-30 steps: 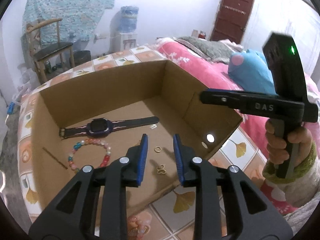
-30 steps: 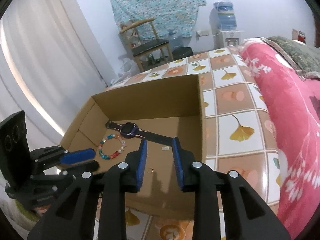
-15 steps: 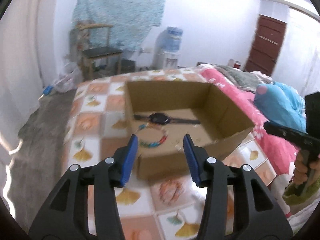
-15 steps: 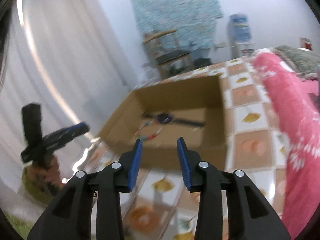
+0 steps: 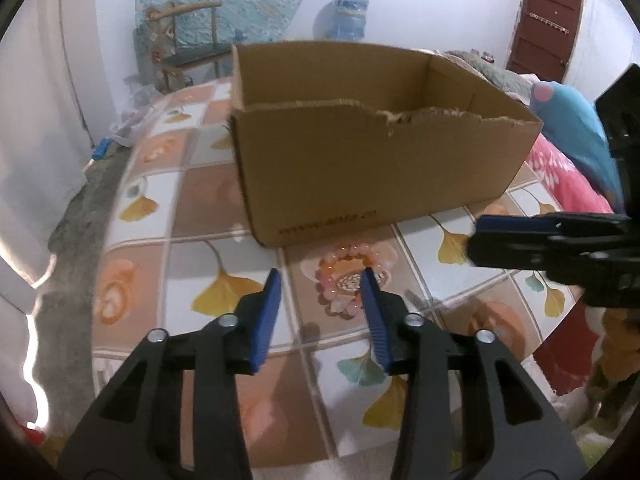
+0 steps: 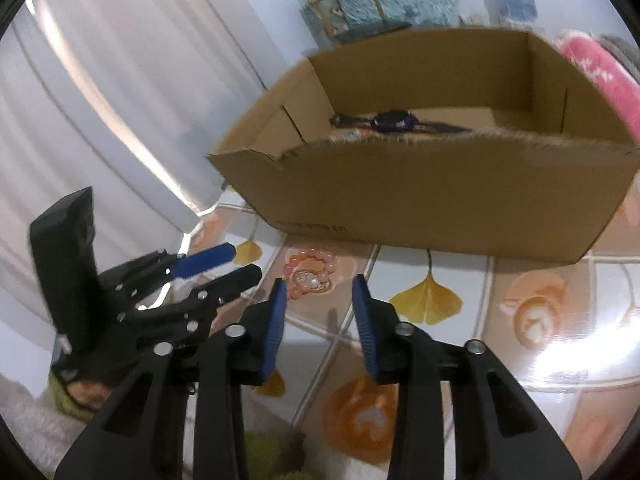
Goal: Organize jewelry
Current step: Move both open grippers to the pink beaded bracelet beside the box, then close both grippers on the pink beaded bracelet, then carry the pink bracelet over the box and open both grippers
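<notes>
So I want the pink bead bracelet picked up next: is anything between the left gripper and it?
Nothing visible. The pink bead bracelet lies on the tablecloth just ahead of the open left gripper, in front of the cardboard box. The right gripper sits off to the side.

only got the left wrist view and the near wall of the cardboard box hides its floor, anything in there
Observer: Yes. The right wrist view looks over the torn edge of the cardboard box, and a dark watch lies flat on its floor, strap stretched out.
Operator: and the right gripper, i only see it side on, is it carrying something
Observer: No. From its own camera the right gripper is open, its jaws have just been closing a little, and nothing is between them. The pink bead bracelet lies outside the box, just past its left fingertip.
</notes>
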